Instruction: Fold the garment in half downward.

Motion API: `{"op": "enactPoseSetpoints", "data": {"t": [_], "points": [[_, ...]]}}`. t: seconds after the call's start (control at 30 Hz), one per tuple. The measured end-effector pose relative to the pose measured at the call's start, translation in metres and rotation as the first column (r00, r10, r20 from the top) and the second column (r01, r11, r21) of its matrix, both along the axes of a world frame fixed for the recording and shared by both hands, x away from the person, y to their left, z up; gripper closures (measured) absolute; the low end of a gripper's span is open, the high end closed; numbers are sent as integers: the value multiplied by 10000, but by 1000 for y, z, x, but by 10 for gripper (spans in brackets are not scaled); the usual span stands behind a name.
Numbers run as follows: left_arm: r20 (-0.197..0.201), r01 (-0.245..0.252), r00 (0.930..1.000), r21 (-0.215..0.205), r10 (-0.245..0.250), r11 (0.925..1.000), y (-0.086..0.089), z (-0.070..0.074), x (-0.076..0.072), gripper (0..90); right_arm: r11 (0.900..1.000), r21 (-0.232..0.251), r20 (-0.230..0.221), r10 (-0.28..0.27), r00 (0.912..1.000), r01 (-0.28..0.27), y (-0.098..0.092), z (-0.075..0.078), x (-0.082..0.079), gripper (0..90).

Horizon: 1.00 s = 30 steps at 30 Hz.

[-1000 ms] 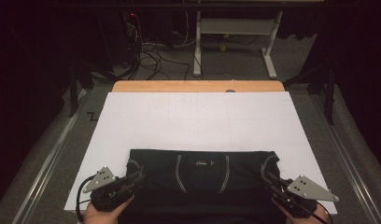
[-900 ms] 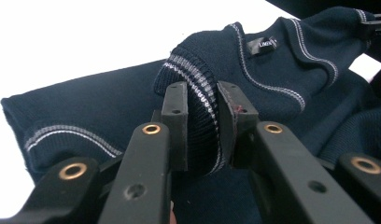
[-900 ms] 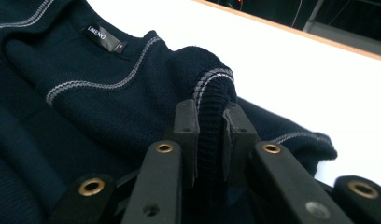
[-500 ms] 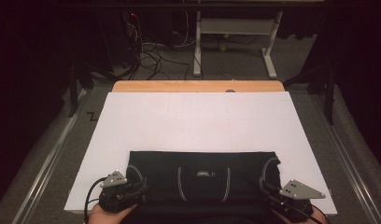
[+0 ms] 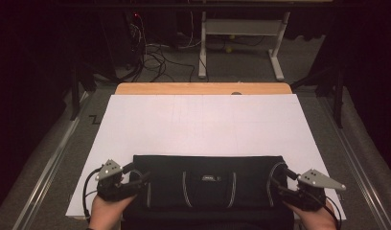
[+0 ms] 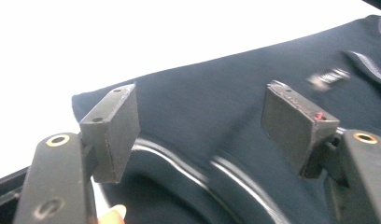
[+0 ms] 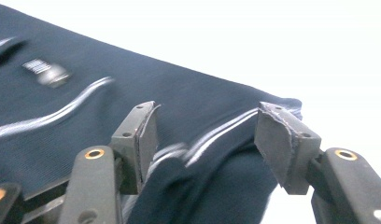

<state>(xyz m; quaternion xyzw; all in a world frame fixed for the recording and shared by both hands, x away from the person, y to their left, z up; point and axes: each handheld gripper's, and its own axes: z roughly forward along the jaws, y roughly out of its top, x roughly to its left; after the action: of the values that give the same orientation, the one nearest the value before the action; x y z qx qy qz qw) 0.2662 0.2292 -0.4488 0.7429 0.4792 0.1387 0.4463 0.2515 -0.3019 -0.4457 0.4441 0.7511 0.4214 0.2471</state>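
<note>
A black garment (image 5: 208, 179) with thin white stripes lies folded flat on the near part of a white sheet (image 5: 203, 124). My left gripper (image 5: 141, 178) is at its near left corner and my right gripper (image 5: 280, 178) at its near right corner. In the left gripper view the jaws (image 6: 201, 100) have just been opening and stand wide over the dark cloth (image 6: 216, 70) without touching it. In the right gripper view the jaws (image 7: 208, 116) have also just been opening; a raised fold of the cloth (image 7: 86, 84) lies loose between them, close to the left pad.
The sheet covers a wooden table whose far edge (image 5: 203, 88) shows beyond it. Metal rails (image 5: 50, 163) run along both sides. Past the table stand a white desk frame (image 5: 241, 33) and loose cables (image 5: 155, 52) on the floor.
Both grippers were shut on the garment's near corners; now their jaws stand apart. Both hands have shifted slightly and the garment lies flat.
</note>
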Motion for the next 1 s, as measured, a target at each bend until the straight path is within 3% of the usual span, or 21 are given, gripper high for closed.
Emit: {"op": "enactPoseSetpoints", "data": {"t": [0.1,0.23,0.33,0.4,0.47,0.6,0.7,0.83,1.0], "points": [[-475,-447,9979,-278,434,9986,6,-7,25,220,9980,-79,-173,-626,9979,625,-5,-1,21,374],[-1066,-967,9892,370,1002,9946,5,-20,45,202,9885,75,-819,-1499,9853,1510,-11,-7,54,294],[-1442,-1175,9808,984,1310,9882,6,-25,49,186,9805,-90,-1260,-1960,9725,1964,-15,-13,68,295],[-1843,-1091,9746,1038,1269,9886,6,-29,49,187,9801,-266,-1689,-1983,9655,1967,-16,-18,71,303],[-1717,-1142,9759,1249,1348,9856,5,-31,46,201,9809,-295,-2210,-1939,9558,1922,-17,-24,70,331],[-1490,-768,9834,1736,1033,9818,-1,-31,40,311,9868,-250,-2256,-1616,9607,1601,-13,-22,64,528],[-1406,-515,9875,1424,717,9885,-1,-33,37,442,9933,-297,-2138,-1154,9700,1116,-7,-23,61,662],[-1460,-451,9876,912,581,9948,2,-35,37,563,9963,-427,-2093,-815,9745,742,1,-24,60,718],[-1378,-244,9898,907,368,9956,-1,-34,35,685,9968,-554,-1913,-680,9792,584,3,-24,58,744]]}}
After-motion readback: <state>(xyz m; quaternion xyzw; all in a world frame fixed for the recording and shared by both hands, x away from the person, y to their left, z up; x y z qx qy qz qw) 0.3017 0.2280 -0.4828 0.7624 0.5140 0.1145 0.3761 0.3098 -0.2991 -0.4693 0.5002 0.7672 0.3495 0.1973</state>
